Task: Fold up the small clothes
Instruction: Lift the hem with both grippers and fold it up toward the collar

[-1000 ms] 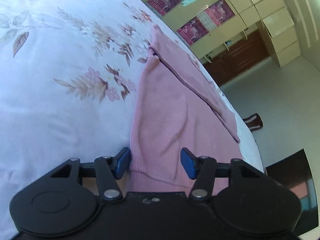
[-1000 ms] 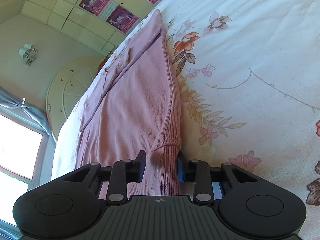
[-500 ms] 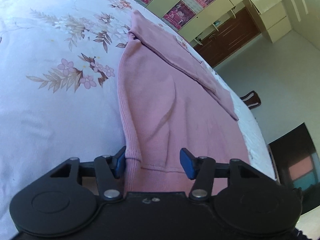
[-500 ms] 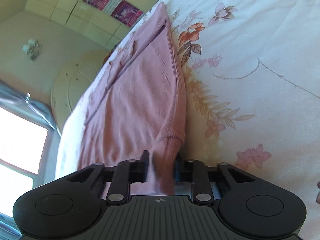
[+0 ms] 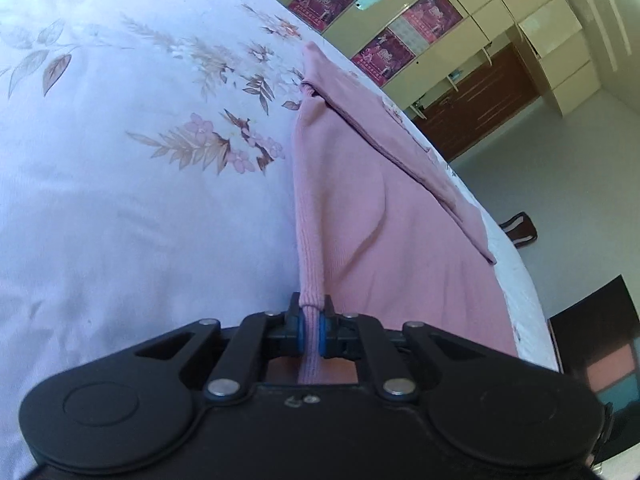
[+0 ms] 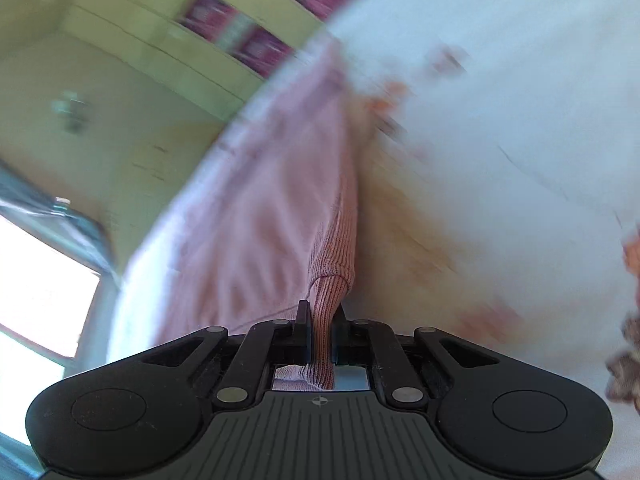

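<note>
A pink ribbed knit garment (image 5: 380, 216) lies on a white floral bedsheet (image 5: 120, 200), with a sleeve folded across its far part. My left gripper (image 5: 311, 312) is shut on the garment's near left hem corner, which is pinched into a ridge between the blue pads. In the right wrist view, my right gripper (image 6: 321, 316) is shut on the garment's (image 6: 280, 208) near right hem corner. That view is blurred by motion, and the fabric rises from the bedsheet (image 6: 500, 160) toward the jaws.
The bed's far edge lies just beyond the garment. Past it are yellow cupboards with pink posters (image 5: 384, 52), a brown cabinet (image 5: 480, 108) and bare floor. A bright window (image 6: 36, 288) shows at the left of the right wrist view.
Both grippers have closed on the garment's hem corners; the left was open wide a second ago. The right gripper now lifts and moves fast, blurring its view.
</note>
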A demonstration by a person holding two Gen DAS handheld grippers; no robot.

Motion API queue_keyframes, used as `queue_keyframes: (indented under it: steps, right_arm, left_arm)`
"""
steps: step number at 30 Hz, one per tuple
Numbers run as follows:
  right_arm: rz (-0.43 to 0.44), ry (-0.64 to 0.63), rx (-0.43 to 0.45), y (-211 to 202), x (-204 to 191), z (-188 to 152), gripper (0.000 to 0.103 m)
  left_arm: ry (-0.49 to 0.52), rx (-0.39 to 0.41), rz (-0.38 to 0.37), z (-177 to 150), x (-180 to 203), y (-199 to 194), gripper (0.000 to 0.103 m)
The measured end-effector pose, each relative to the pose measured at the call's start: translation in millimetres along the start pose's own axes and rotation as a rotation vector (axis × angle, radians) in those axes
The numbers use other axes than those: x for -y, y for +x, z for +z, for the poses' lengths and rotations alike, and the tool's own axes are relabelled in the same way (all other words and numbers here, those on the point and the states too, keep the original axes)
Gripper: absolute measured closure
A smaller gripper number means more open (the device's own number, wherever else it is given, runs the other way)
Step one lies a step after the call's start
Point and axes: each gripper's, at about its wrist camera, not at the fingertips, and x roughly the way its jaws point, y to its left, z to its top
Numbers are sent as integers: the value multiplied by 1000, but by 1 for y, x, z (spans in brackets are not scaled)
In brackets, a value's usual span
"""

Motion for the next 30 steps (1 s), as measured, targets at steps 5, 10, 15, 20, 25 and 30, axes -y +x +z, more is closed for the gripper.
queue_keyframes:
  steps: [5, 10, 15, 20, 25, 30]
  right_arm:
    - [34, 19, 60, -6, -7, -3, 96]
    - [61, 6, 100, -13, -25, 7, 96]
    - [93, 9, 192, -22, -53, 34, 96]
    - [100, -9, 258, -14, -89, 82, 96]
    - [76, -55, 280, 6, -125, 144, 96]
    - [64, -15, 258, 55, -135, 223, 95]
  left_arm:
    - [-19, 13, -5, 4, 2, 1, 97]
    - [-54, 77, -57, 16, 17, -10, 97]
    - [-95, 143, -99, 48, 36, -13, 97]
    - [-27, 169, -93, 97, 68, 3, 97]
    - [23, 187, -99, 156, 96, 34, 97]
    - [41, 169, -73, 217, 112, 91, 97]
